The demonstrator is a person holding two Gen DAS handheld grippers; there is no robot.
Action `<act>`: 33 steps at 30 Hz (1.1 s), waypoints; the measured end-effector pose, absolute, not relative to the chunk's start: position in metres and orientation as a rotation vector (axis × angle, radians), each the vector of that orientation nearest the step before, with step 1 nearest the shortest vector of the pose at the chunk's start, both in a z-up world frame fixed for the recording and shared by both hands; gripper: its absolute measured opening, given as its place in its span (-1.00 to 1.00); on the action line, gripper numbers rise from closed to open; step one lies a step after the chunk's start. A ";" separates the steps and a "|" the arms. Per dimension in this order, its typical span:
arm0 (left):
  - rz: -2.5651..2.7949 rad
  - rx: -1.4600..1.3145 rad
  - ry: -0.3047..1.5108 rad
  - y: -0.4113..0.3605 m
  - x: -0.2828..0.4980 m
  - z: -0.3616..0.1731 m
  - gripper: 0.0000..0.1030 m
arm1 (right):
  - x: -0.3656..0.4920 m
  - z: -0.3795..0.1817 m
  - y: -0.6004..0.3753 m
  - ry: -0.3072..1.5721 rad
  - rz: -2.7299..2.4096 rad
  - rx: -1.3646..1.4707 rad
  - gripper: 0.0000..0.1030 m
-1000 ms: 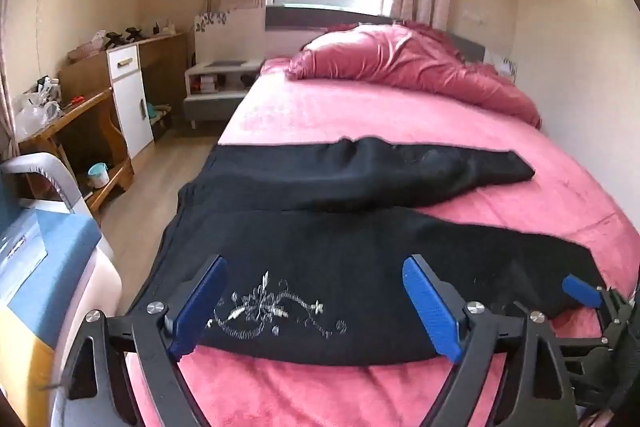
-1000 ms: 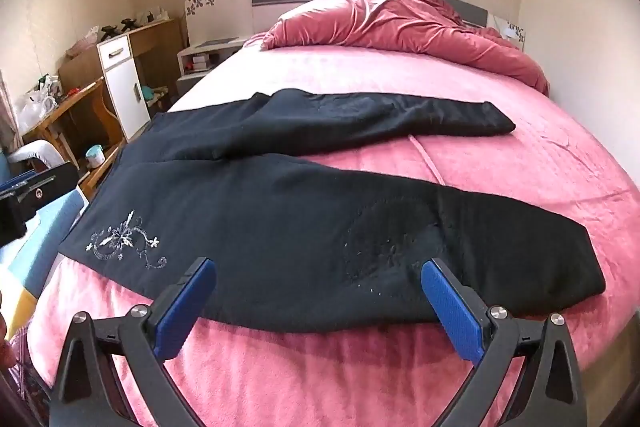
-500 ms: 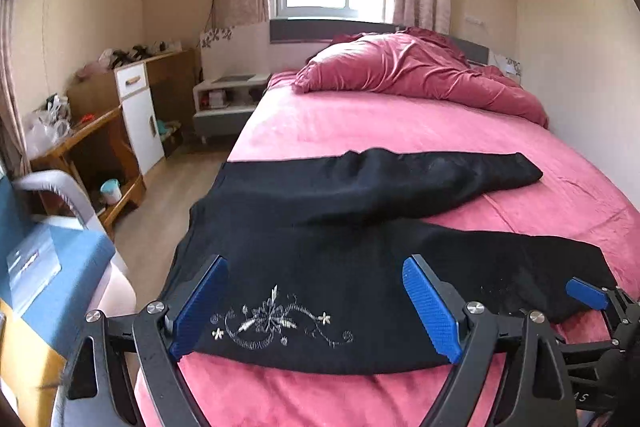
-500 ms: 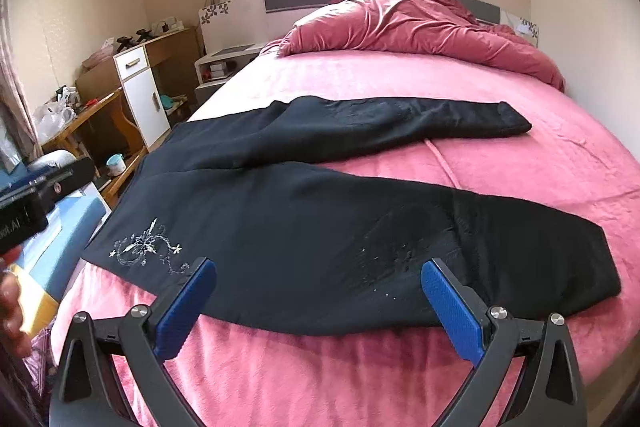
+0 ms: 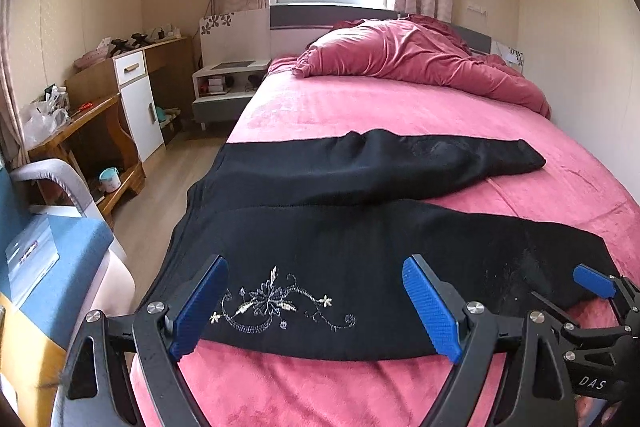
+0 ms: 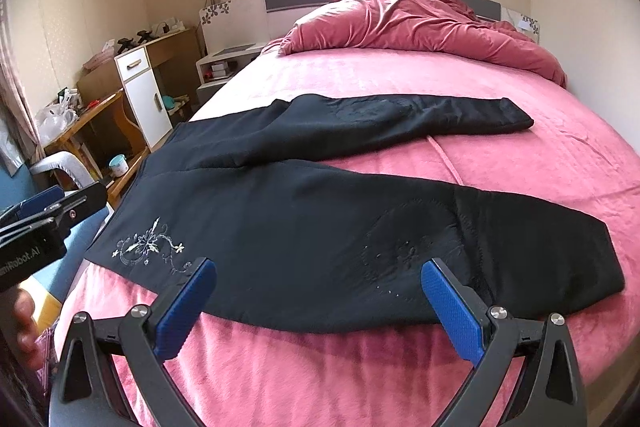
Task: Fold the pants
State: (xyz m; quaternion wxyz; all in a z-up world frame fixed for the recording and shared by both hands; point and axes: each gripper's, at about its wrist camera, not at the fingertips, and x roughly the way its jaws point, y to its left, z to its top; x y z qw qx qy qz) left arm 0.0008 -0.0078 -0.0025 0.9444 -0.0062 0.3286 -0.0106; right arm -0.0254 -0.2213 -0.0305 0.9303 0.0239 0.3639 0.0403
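Observation:
Black pants point(image 5: 340, 239) lie spread flat across the pink bed point(image 5: 400, 107), waist hanging over the left edge, both legs running right and splayed apart. White flower embroidery point(image 5: 272, 301) marks the near hip. My left gripper point(image 5: 316, 307) is open and empty, hovering above the near edge by the embroidery. My right gripper point(image 6: 320, 311) is open and empty, above the near leg point(image 6: 360, 239) of the pants, which fill the right wrist view. The right gripper also shows in the left wrist view point(image 5: 592, 283), and the left gripper's body in the right wrist view point(image 6: 44, 227).
A rumpled pink duvet point(image 5: 412, 63) lies at the head of the bed. A nightstand point(image 5: 224, 87), a white cabinet point(image 5: 136, 103) and a wooden desk point(image 5: 76, 131) line the left wall. A blue chair point(image 5: 44, 247) stands close to the bed's near left corner.
Both grippers have risen and drawn back from the bed, so the pants look lower and farther away. Both stay open. The pants have not moved.

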 end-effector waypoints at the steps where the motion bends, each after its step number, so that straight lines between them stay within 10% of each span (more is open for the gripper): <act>1: -0.026 -0.020 0.674 -0.007 0.000 -0.004 0.77 | -0.025 -0.031 -0.221 0.747 0.083 0.046 1.00; 33: -0.013 -0.049 0.763 0.007 0.002 -0.025 0.77 | -0.023 -0.037 -0.227 0.771 0.062 0.066 1.00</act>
